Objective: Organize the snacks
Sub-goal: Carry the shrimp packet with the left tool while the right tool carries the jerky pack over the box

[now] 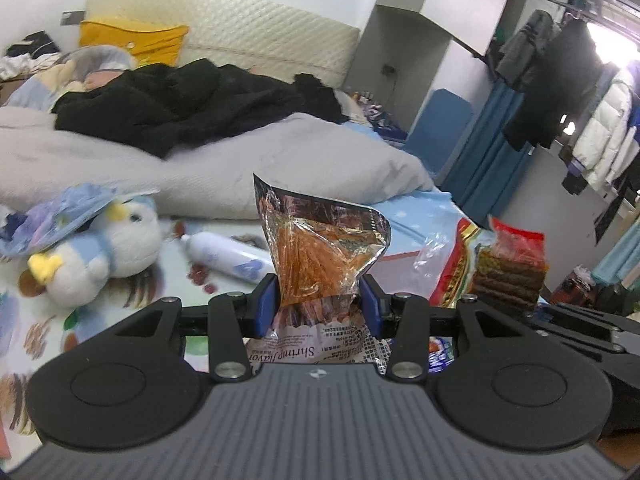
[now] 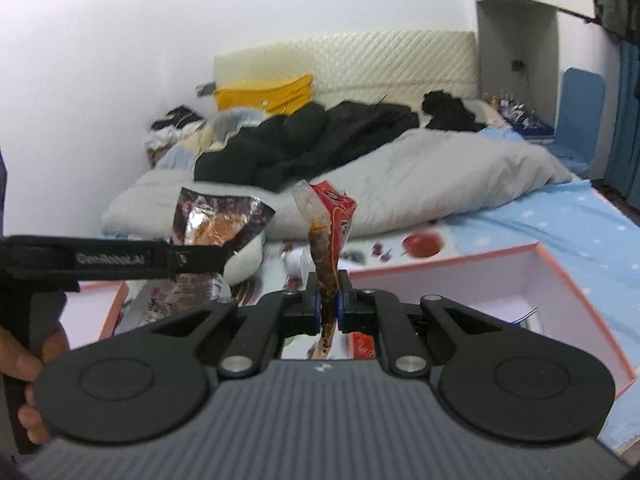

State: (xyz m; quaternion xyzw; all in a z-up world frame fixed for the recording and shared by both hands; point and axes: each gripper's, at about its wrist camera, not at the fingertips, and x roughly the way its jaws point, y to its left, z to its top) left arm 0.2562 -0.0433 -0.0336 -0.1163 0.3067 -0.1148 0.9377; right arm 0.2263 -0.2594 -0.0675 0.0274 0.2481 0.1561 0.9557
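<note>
L gripper [image 1: 320, 300] had its jaws clenched on the shrimp-flavour snack bag [image 1: 320, 248], held upright above the bed [image 1: 420, 208], presumably for carrying. R gripper [image 2: 328, 304] pinched a red snack packet [image 2: 330, 232] edge-on, just beside the pink box [image 2: 540, 276], prob. its destination.

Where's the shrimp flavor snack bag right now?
The shrimp snack bag is pinched in the left claw, held above the bed; the right wrist view shows it left of the red snack pack.
</note>
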